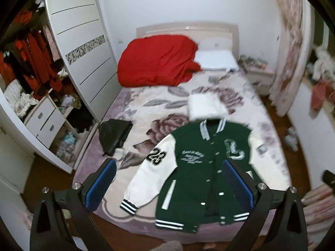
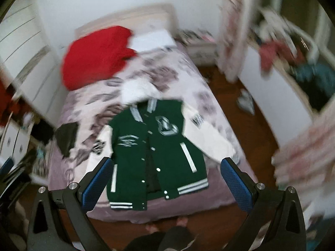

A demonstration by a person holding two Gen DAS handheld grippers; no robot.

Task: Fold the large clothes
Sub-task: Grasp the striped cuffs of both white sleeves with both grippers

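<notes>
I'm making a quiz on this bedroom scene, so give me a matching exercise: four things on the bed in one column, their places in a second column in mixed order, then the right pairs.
Things:
1. varsity jacket
2. red quilt
3. black garment
4. white pillow

Places:
A. at the headboard, beside the red heap, on the curtain side
B. spread flat, front up, at the foot of the bed
C. heaped at the head of the bed, wardrobe side
D. near the bed edge next to the wardrobe, beside the sleeve marked 23

Pairs: 1-B, 2-C, 3-D, 4-A
</notes>
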